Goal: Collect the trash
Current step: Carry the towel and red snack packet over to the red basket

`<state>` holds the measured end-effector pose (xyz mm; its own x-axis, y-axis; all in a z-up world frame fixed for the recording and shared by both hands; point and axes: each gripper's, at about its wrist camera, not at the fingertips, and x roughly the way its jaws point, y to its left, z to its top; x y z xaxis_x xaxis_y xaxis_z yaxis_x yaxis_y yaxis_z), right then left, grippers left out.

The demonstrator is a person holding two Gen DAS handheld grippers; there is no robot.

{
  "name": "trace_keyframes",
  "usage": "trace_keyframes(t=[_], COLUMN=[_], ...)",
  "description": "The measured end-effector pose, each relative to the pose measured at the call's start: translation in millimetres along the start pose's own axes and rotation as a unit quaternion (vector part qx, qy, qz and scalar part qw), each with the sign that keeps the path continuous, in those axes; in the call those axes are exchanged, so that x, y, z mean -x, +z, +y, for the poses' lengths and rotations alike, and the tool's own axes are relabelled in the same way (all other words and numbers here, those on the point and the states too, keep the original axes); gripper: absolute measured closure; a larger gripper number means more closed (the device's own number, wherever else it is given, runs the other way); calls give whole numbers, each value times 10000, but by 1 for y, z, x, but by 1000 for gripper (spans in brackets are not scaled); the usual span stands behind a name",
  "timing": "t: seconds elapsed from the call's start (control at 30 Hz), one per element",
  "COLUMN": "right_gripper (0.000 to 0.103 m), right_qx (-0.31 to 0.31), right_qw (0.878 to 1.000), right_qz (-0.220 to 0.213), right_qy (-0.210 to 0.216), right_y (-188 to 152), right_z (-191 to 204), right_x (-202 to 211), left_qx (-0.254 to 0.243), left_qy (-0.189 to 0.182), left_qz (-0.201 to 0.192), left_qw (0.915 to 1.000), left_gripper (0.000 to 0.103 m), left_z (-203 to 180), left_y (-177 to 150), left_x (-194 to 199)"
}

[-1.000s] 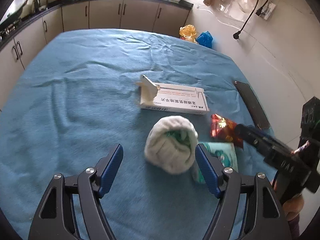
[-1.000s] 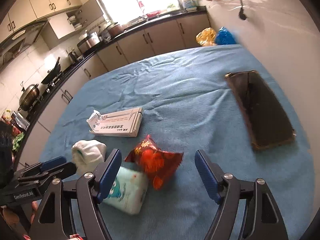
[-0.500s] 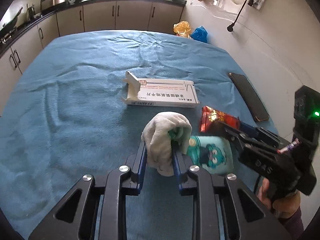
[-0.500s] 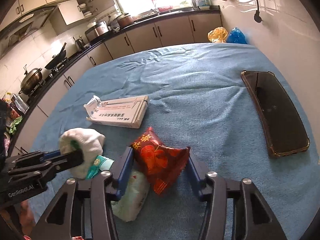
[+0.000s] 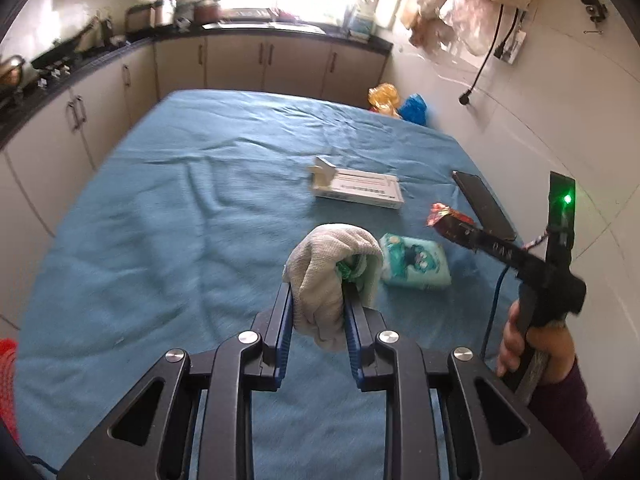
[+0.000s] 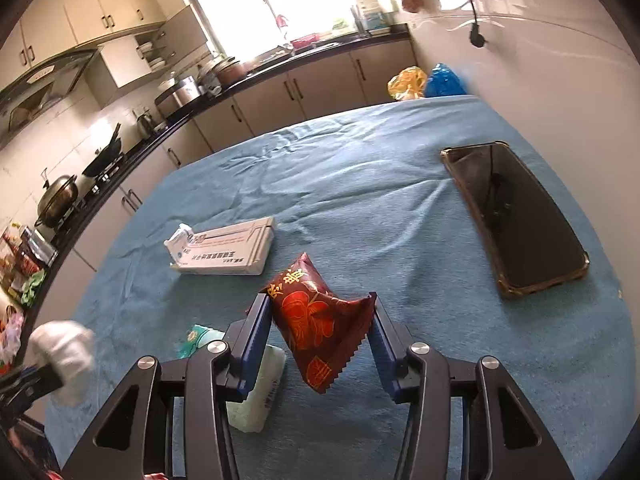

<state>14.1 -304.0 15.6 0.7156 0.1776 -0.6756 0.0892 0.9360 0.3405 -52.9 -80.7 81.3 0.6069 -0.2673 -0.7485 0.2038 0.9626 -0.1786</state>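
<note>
left wrist view: our left gripper [image 5: 318,312] has its jaws clamped on the sock [image 5: 330,276], a grey-white rolled bundle with something green tucked inside; it looks lifted clear of the cloth [image 5: 160,220], though we cannot be sure of the gap. just right of it the tissue pack [image 5: 414,262] lies flat on the cloth. farther back sits the box [image 5: 358,188], one end flap open, and the phone [image 5: 482,204] lies near the right edge. the right gripper [image 5: 452,222] shows at the side, held by a hand [image 5: 536,344] in a purple sleeve, with a red packet at its tip. right wrist view: the right gripper [image 6: 320,320] has its jaws closed on the wrapper [image 6: 316,320], red with gold print, pads pressing both sides; it hangs tilted and seems off the cloth. the tissue pack [image 6: 256,384] lies just below-left of the jaws, the box [image 6: 224,250] beyond, the phone [image 6: 516,216] well apart to the right. the sock [image 6: 64,348] shows blurred at far left. no bin shows in either view. our reading: two items are in hand but not yet dropped anywhere; the box and maybe the tissue pack are left on the cloth; the phone is likely no trash.
</note>
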Motion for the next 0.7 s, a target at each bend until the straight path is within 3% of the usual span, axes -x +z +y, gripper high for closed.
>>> trace_keyframes(t=[0.13,0.37,0.7], right_gripper=[52,52,51], right_qx=[80,159,539], right_qw=[9995,9995,9973], right_qz=[-92,-205,-244], right_qy=[-280,-180,432], right_y=[2,-7,-56], right_z=[5,29,99], right_x=[9,49,95], left_qx=[67,535,853], left_qy=[225,533,873], left_qz=[-111,-366,-567], left_qw=[9997,9965,9909], left_gripper=[80,80,80], left_z=[20,66,103], left_y=[-19,-46,-84], left_x=[31,73,101])
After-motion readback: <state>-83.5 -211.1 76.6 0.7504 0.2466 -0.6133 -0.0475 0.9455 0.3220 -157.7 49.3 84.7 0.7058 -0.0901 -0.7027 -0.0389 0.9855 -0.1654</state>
